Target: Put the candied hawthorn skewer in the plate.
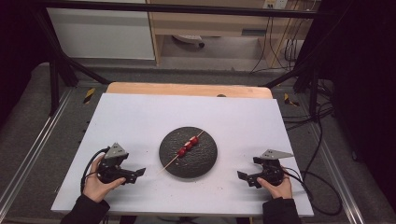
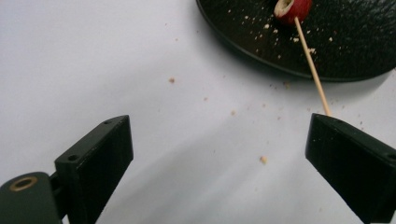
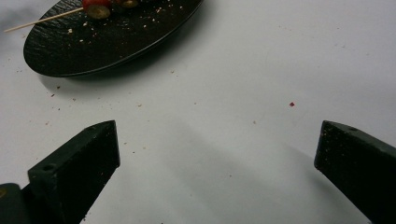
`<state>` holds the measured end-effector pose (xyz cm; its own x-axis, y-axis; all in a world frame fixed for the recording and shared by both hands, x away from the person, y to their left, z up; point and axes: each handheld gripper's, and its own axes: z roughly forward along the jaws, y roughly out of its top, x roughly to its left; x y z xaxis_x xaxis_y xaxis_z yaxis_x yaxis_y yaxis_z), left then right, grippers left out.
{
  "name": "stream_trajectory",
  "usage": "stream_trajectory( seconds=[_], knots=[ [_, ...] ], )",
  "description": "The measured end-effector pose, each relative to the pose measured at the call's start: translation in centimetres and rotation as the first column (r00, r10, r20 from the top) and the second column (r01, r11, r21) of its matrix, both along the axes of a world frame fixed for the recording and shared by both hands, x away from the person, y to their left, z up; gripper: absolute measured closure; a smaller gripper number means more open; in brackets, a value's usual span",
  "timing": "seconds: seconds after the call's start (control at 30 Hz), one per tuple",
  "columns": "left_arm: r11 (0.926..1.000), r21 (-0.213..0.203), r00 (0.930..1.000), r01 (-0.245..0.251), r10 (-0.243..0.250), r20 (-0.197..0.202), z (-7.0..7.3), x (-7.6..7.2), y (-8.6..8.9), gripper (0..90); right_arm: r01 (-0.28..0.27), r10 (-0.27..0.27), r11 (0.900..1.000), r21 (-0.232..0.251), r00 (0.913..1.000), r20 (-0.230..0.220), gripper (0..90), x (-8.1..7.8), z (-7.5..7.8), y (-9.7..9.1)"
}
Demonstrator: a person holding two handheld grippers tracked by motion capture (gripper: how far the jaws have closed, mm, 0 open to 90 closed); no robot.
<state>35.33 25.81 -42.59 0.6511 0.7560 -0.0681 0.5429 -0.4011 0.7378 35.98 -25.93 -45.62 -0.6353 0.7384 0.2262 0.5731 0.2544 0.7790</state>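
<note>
Item: skewer point(image 1: 183, 152), one thin wooden stick threaded with small red pieces point(image 1: 187, 144), lying aslant on a dark round plate point(image 1: 205, 161) at the middle of the white table point(image 1: 140, 116).

Location relative to left gripper point(image 1: 140, 171): ahead of the jaws and off to their right side; in the left gripper view the bare stick end point(image 2: 314, 77) overhangs the plate rim and runs down toward the tip of the right-hand jaw, contact not discernible. Relative to right gripper point(image 1: 240, 176): well apart, ahead and to the left of its jaws.

Gripper condition: both stand wide apart, nothing between the jaws, each held low by a hand near the table's near edge.

Handling, by judgement: very light; stick stiff but slender, liable to snap or roll under a hard pinch. Red pieces look soft and moist, likely to crush or slide; crumbs point(image 2: 264, 159) suggest they shed.

Recommended hold: the bare overhanging stick end, pinched gently across its width.
</note>
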Motion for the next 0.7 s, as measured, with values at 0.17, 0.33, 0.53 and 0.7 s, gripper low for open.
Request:
stream_trajectory(
  seconds=[0.17, 0.33, 0.53, 0.7],
  knots=[
    [0.9998, -0.019, 0.9999, -0.012, 0.012, 0.008, -1.0, -0.6, 1.3, 7.5, -0.002, 0.002, 1.0, -0.008, 1.0, -0.001, 0.6, 0.0, -0.1, 0.0],
    [0.9988, -0.043, 0.9996, -0.024, 0.025, 0.011, -1.9, -1.0, 2.5, 7.5, -0.004, 0.004, 0.9999, -0.014, 1.0, -0.008, 0.6, 0.0, -0.2, 0.1],
    [0.9988, -0.042, 0.9996, -0.026, 0.027, 0.011, -2.6, -1.1, 3.2, 7.5, -0.011, 0.011, 0.9996, -0.026, 0.9998, -0.015, 0.6, -0.1, -0.3, 0.2],
    [0.9988, -0.04, 0.9995, -0.029, 0.029, 0.009, -2.7, -1.0, 3.1, 7.5, -0.014, 0.014, 0.9994, -0.031, 0.9998, -0.014, 0.6, -0.1, -0.3, 0.2]
  ],
)
